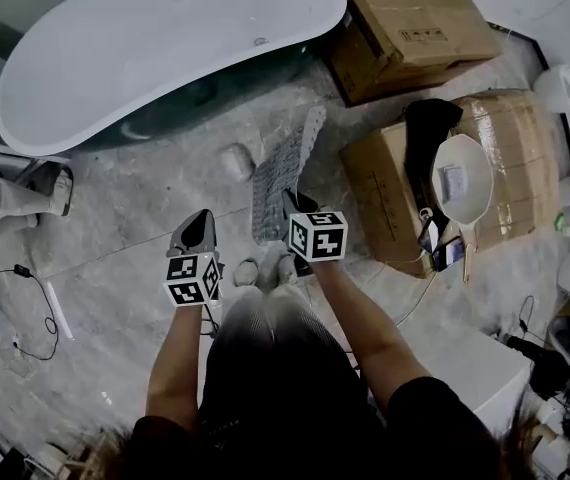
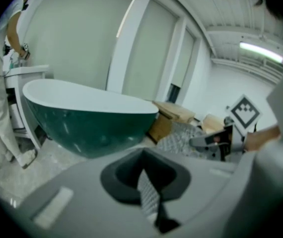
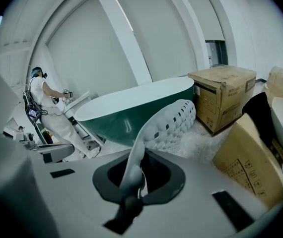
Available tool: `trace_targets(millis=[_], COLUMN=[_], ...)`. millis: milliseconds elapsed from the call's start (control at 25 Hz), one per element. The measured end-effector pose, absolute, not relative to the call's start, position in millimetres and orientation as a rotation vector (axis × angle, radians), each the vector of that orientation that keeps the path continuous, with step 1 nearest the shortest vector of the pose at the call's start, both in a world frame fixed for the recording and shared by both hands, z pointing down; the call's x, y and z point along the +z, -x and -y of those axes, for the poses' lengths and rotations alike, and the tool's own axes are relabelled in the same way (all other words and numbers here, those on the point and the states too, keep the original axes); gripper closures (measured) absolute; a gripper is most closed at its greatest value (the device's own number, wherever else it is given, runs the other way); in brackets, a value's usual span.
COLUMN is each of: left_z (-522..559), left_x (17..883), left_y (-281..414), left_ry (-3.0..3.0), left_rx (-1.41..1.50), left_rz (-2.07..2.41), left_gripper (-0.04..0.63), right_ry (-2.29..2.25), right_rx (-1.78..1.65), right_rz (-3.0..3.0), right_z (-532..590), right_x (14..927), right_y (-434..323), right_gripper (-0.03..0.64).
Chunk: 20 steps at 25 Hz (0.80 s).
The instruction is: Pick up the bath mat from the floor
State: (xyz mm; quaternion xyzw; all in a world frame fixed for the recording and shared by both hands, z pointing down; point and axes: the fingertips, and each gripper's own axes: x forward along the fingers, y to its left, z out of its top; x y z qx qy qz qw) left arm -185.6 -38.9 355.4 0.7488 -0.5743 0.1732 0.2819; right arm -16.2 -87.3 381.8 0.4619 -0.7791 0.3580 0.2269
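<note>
The bath mat (image 1: 277, 173) is a pale grey, bumpy strip with small holes. Its near end is pinched in my right gripper (image 1: 293, 208), which is shut on it. In the right gripper view the bath mat (image 3: 174, 120) rises out of the right gripper (image 3: 131, 182) and arches away towards the tub, its far end down near the floor. My left gripper (image 1: 200, 230) hovers to the left of it, shut, with nothing between its jaws. The left gripper view shows the left gripper (image 2: 149, 192) pointing at the tub, with the mat (image 2: 178, 137) off to the right.
A green bathtub with a white rim (image 1: 165, 38) stands ahead. Cardboard boxes (image 1: 415, 23) sit at the back right, and another box (image 1: 385, 193) with a white basin (image 1: 462, 178) is close on the right. A person in white (image 3: 47, 103) stands at the left. A cable (image 1: 35, 308) lies on the floor.
</note>
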Motion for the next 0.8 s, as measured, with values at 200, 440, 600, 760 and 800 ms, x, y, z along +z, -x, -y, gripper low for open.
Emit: trace_targets(millis=[200,440,600,760,800], left_z=[23,4,-2,-5,-6], left_x=[326,302,281,259,254], left_y=[184,175,174,173,173], left_ry=[-2.027,-2.055,-2.083,-2.109,-2.115], left_rx=[0.438,0.401,0.366,0.326,0.317], left_rz=[1.532,1.518,1.518,1.513,1.515], left_gripper=[0.588,0.588,0.588,0.588,0.588], right_ry=[-1.268,-1.239,-1.235,-1.246,-1.247], right_rx=[0.969,0.957,0.968,0.989,0.994], right_rz=[2.17,2.202,2.231,2.267,2.277], right_z=[78,57,42,33,31], right_x=[341,307,284,262,257], right_y=[8,-8,-11,-11,-10], right_gripper=[0.604,0.604,0.604,0.604,0.604])
